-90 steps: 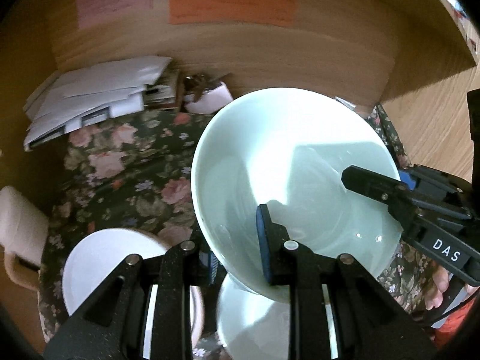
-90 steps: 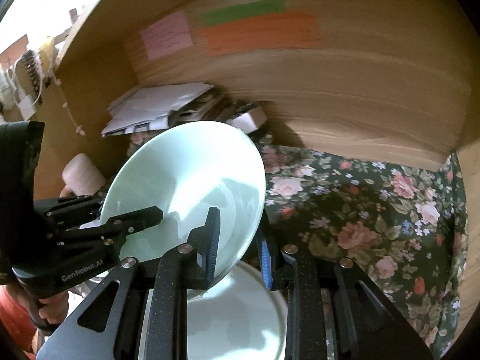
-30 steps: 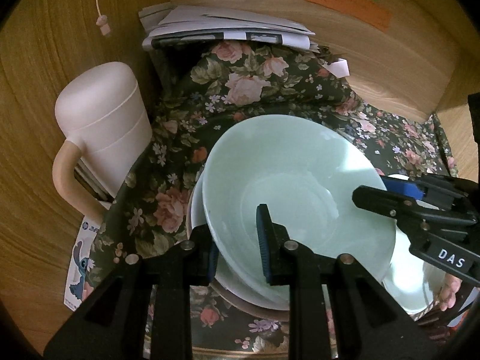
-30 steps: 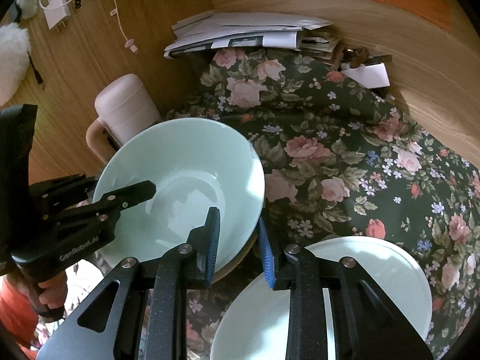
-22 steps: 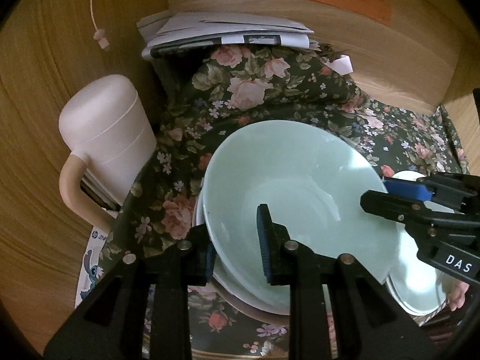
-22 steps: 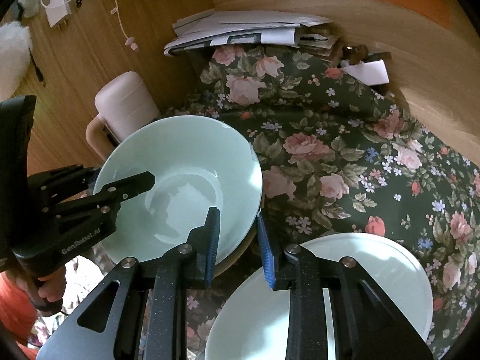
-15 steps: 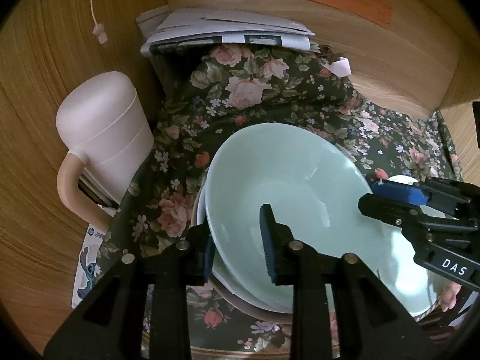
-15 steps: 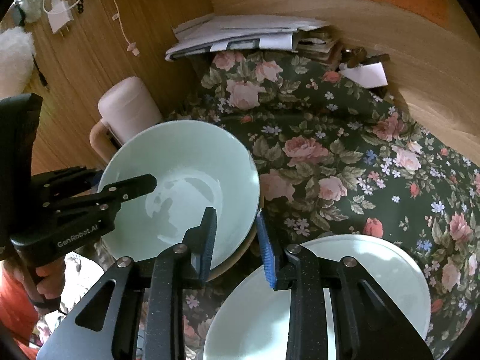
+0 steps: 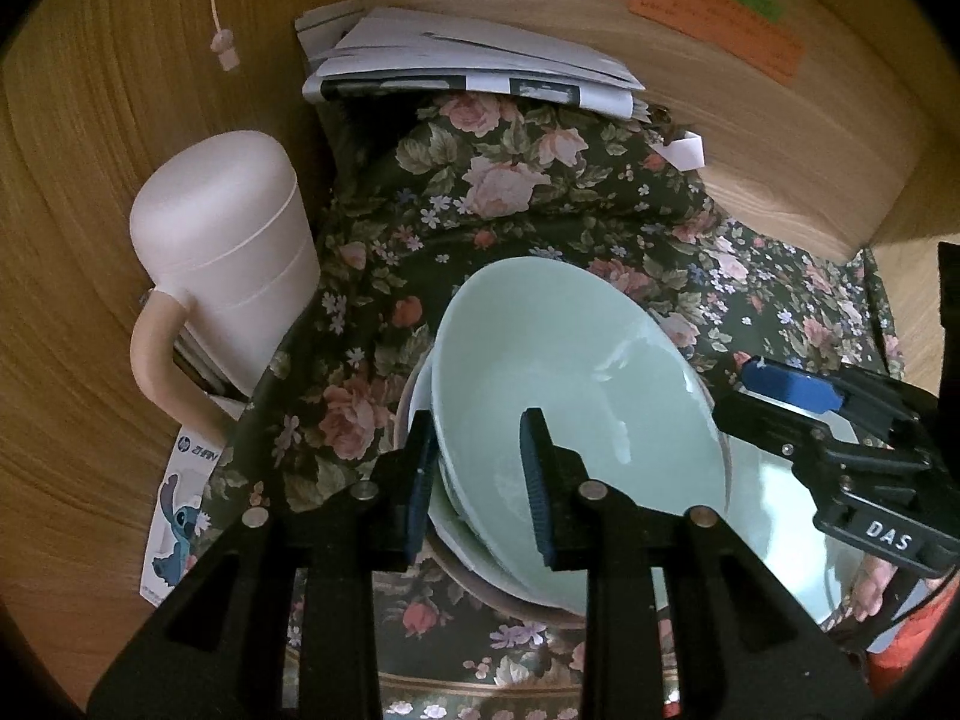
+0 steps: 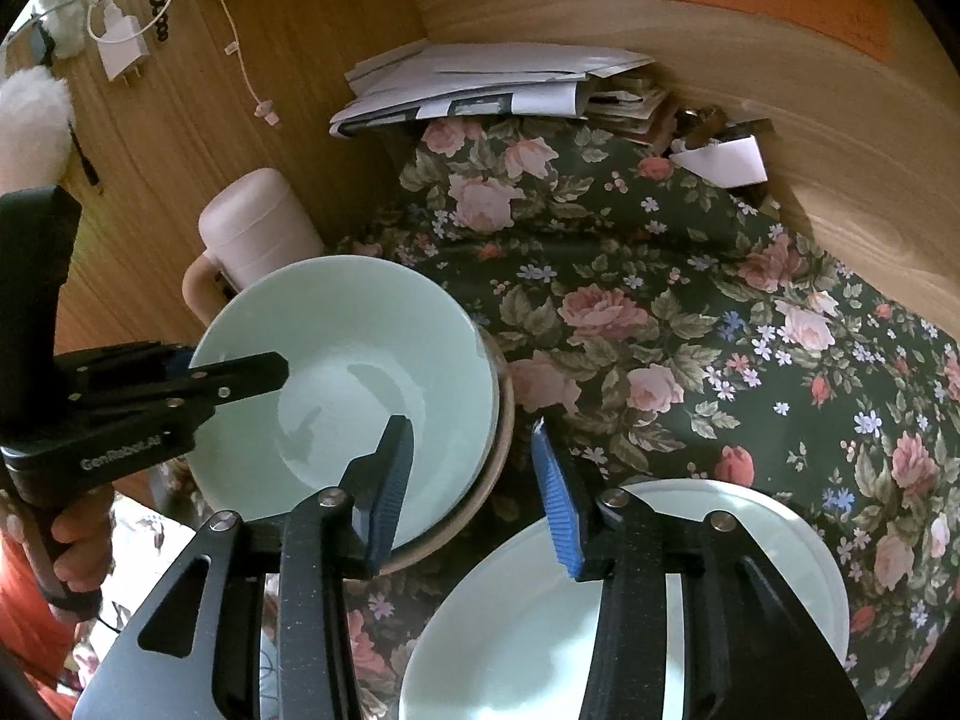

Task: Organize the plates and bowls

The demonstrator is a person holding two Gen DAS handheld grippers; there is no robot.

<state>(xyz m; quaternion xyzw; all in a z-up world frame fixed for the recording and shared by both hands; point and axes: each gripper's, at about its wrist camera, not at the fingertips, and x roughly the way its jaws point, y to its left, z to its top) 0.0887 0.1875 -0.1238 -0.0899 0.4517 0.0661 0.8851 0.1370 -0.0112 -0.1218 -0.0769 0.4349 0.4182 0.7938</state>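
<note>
A pale green bowl (image 9: 570, 396) (image 10: 360, 372) sits nested on a stack of dishes, whose tan rim (image 10: 507, 420) shows beneath it. My left gripper (image 9: 474, 480) straddles the bowl's near rim. Its pads stand slightly apart from the wall, so it is open. My right gripper (image 10: 474, 480) straddles the opposite rim and its jaws are opening. The rim lies between the blue pads, which do not touch it. A second pale plate (image 10: 540, 630) (image 9: 774, 516) lies on the cloth beside the stack, under the right gripper.
A pink lidded mug (image 9: 222, 276) (image 10: 258, 228) stands against the wooden side wall, close to the stack. Folded papers (image 9: 480, 60) lie at the back. A floral cloth (image 10: 660, 300) covers the surface. A hand (image 10: 78, 546) holds the left gripper.
The bowl, held tilted in the air by both grippers, came down onto the stack by the mug. The right jaws have spread off the rim. The left jaws have loosened a little.
</note>
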